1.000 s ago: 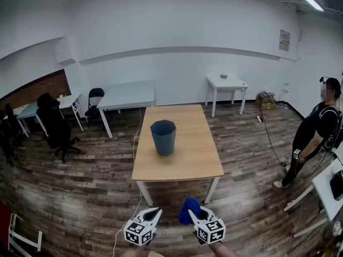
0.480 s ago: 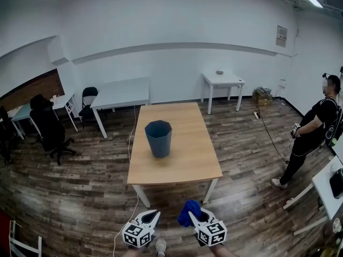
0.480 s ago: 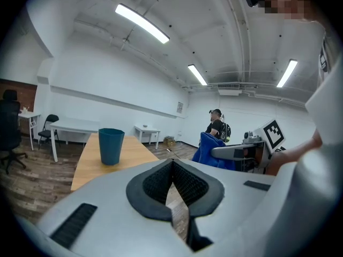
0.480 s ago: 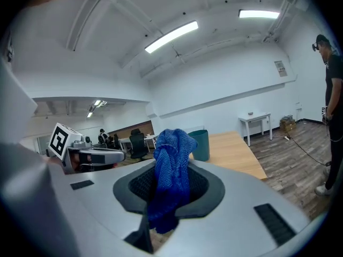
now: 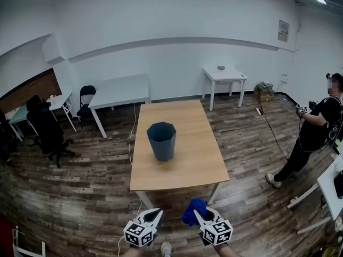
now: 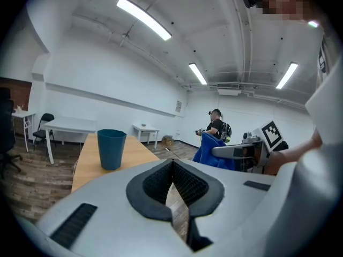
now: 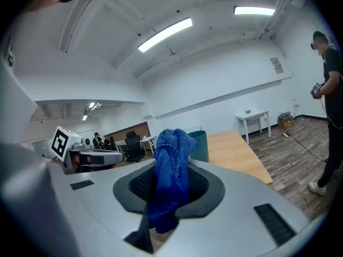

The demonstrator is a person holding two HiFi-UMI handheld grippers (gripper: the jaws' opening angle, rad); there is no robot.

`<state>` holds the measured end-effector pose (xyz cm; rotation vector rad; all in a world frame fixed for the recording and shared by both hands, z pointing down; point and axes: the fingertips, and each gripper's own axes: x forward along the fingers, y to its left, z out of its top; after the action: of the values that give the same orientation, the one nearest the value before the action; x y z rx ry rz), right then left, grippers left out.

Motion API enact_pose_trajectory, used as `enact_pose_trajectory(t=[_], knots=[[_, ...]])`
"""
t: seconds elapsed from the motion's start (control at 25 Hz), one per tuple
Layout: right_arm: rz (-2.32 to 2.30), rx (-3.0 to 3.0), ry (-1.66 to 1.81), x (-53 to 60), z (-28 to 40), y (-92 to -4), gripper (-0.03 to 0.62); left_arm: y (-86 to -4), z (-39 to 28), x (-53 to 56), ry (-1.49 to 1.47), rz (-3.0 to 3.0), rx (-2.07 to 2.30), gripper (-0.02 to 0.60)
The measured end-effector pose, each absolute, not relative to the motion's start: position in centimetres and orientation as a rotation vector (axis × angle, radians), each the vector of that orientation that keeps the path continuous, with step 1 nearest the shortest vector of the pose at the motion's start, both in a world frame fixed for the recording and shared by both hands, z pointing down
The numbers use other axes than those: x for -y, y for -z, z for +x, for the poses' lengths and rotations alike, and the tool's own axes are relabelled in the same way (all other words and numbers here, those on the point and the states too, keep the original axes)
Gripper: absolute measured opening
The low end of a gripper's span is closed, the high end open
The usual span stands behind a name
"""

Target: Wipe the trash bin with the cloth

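- The trash bin stands upright on the bench, well ahead of both grippers.
- The right gripper clamps the cloth; the left gripper, closed and empty, is about equally far from the trash bin.

This is looking like an office-style lab or workroom: white walls are enclosing a wood-plank floor, white desks are standing along the back, and black office chairs are sitting at the left. Strip lights are running overhead. A wooden tabletop is occupying the middle, and another person (holding some device) is standing at the right.
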<state>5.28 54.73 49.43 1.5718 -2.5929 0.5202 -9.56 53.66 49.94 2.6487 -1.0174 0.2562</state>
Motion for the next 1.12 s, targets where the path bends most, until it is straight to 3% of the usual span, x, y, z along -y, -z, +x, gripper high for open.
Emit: enact_pose_trajectory(t=[1.12], knots=[[1.665,2.502,-0.475,-36.2,0.3,-49.0,0.086,-48.6,-14.4,-33.8,-0.227,2.796,0.883,0.014]])
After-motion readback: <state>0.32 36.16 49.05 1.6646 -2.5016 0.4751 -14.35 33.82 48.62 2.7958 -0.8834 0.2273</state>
